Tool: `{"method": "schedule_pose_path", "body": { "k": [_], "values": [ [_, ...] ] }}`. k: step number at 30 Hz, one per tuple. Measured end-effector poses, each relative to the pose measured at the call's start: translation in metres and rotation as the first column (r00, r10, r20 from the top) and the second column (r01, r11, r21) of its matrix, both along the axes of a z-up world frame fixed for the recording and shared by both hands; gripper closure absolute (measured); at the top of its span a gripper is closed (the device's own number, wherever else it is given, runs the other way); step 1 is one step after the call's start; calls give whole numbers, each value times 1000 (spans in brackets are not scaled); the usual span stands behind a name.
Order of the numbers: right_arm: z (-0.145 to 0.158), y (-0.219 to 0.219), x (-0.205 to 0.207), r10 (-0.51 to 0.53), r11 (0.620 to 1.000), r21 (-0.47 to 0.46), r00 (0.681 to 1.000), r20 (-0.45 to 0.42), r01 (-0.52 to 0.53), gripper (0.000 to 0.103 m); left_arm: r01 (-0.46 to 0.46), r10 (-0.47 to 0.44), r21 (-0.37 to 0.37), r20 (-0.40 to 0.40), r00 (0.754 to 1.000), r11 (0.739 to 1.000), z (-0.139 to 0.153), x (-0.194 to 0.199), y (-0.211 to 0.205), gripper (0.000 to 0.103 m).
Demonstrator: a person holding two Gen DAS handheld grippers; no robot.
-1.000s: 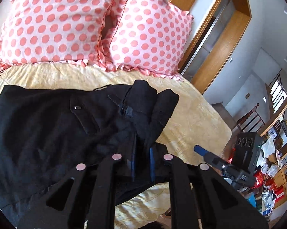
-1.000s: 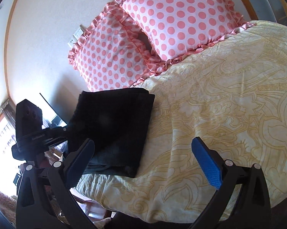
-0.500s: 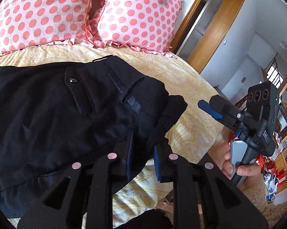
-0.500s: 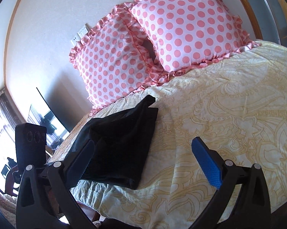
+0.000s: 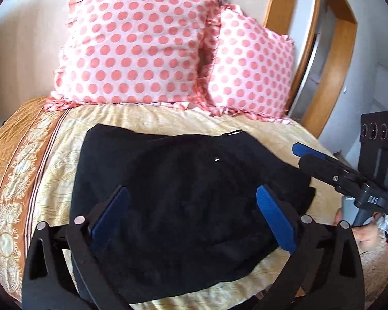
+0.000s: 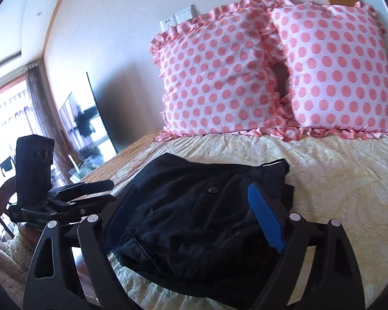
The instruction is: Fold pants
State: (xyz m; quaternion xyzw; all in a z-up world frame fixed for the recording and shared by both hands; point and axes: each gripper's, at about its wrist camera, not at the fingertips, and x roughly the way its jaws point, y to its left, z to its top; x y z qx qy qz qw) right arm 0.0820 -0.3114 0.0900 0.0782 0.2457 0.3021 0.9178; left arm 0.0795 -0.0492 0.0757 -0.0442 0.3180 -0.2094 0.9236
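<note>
Black pants lie folded in a flat bundle on the yellow bedspread, near the bed's front edge. They also show in the right wrist view. My left gripper is open and empty, its blue-padded fingers spread over the near part of the pants. My right gripper is open and empty just above the pants' front right part. It shows from the side in the left wrist view, beyond the pants' right edge. The left gripper shows at the left of the right wrist view.
Two pink polka-dot pillows stand at the head of the bed. A wooden door frame is to the right. A dark screen leans on the wall to the left. The bedspread has an orange patterned border.
My left gripper has opened and let go of the pants fold, which now lies flat. Both grippers have swung in low over the pants from the front.
</note>
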Motion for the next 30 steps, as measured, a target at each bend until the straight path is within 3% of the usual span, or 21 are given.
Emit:
{"method": "schedule_pose_path", "body": {
  "k": [3, 5, 6, 11, 13, 15, 16, 18, 19, 21, 24, 30],
  "values": [
    [-25, 10, 11, -24, 999, -41, 991, -133, 19, 16, -32, 33, 10, -79, 996, 999, -23, 9, 8, 4],
    [-49, 9, 13, -78, 994, -90, 968, -237, 57, 16, -52, 54, 16, -147, 988, 998, -41, 15, 15, 4],
    [-58, 8, 9, -85, 994, -89, 964, -251, 65, 16, -54, 55, 13, -174, 983, 998, -49, 17, 18, 4],
    [-53, 20, -16, -140, 977, -186, 975, -174, 107, 17, -52, 57, 34, -135, 989, 998, -49, 9, 17, 4],
    [-43, 15, -20, -147, 983, -129, 980, -137, 129, 17, -38, 38, -1, -90, 995, 999, -38, 2, 17, 4],
    [-43, 14, -19, -152, 983, -121, 979, -135, 136, 16, -52, 54, 50, -51, 997, 997, -35, -1, 14, 2],
    [-51, 21, -13, -148, 975, -190, 973, -178, 113, 16, -60, 65, 94, -56, 996, 994, -39, 0, 11, 2],
    [-53, 30, -17, -133, 956, -279, 983, -125, 94, 16, -53, 71, 152, -115, 991, 987, -55, 7, 9, 2],
    [-48, 28, -16, -122, 961, -264, 984, -129, 85, 16, -46, 63, 162, -105, 992, 986, -60, 5, 9, 2],
    [-32, 8, -9, -121, 985, -142, 982, -148, 100, 16, -47, 60, 186, -65, 996, 981, -60, -2, 9, 2],
    [-25, -35, 22, -168, 984, 7, 955, -244, 175, 16, -37, 47, 138, -68, 997, 990, -60, -4, 17, 2],
    [-52, -71, 81, -167, 973, 71, 880, -444, 220, 26, -20, 26, 116, -54, 998, 993, -62, -7, 21, 2]
  ]
}}
